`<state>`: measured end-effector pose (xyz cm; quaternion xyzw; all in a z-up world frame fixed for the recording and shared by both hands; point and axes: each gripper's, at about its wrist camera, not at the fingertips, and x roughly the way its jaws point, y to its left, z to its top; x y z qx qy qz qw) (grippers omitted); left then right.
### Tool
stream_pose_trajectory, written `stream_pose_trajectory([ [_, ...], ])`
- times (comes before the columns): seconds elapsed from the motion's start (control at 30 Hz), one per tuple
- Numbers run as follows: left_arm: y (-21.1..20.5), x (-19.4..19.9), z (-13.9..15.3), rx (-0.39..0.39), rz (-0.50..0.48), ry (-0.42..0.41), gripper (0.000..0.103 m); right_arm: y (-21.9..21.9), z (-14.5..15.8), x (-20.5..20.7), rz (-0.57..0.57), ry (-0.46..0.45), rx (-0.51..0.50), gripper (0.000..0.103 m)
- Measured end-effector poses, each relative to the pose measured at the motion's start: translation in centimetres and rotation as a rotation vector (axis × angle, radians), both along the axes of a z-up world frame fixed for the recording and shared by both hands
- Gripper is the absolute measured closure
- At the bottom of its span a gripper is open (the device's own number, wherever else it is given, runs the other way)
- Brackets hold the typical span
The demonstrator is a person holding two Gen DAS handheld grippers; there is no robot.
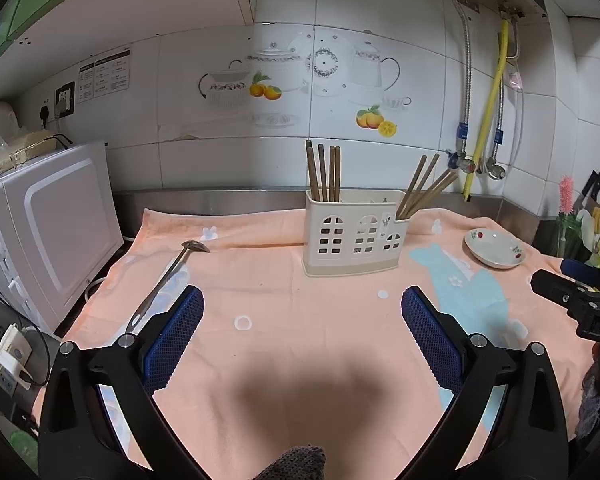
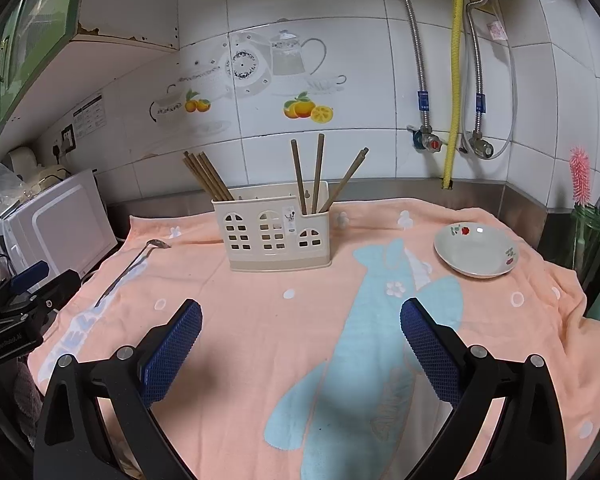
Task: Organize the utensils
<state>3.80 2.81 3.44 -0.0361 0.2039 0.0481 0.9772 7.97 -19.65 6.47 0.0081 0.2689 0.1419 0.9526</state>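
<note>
A cream plastic utensil holder (image 1: 354,232) (image 2: 274,232) stands on the peach towel, holding brown chopsticks (image 1: 324,172) (image 2: 208,178) in its left part and more chopsticks (image 1: 424,188) (image 2: 318,172) in its right part. A metal ladle (image 1: 168,276) (image 2: 134,264) lies on the towel to the holder's left. My left gripper (image 1: 302,304) is open and empty, hovering over the towel in front of the holder, with the ladle just off its left finger. My right gripper (image 2: 300,316) is open and empty, further right. Each gripper shows at the edge of the other's view.
A white dish (image 1: 494,248) (image 2: 476,250) with red flower print sits on the towel (image 1: 280,320) (image 2: 260,320) at the right. A white microwave (image 1: 48,232) (image 2: 56,228) stands at the left. Pipes and valves line the tiled back wall; a jar with a pink brush (image 2: 580,184) is at far right.
</note>
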Motion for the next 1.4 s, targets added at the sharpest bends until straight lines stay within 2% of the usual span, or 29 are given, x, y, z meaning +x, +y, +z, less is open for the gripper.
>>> stream_pose_trajectory([
  [1.4, -1.2, -0.6, 0.1, -0.001, -0.048, 0.004, 0.005, 0.4, 0.0, -0.3, 0.01, 0.007, -0.004, 0.007],
])
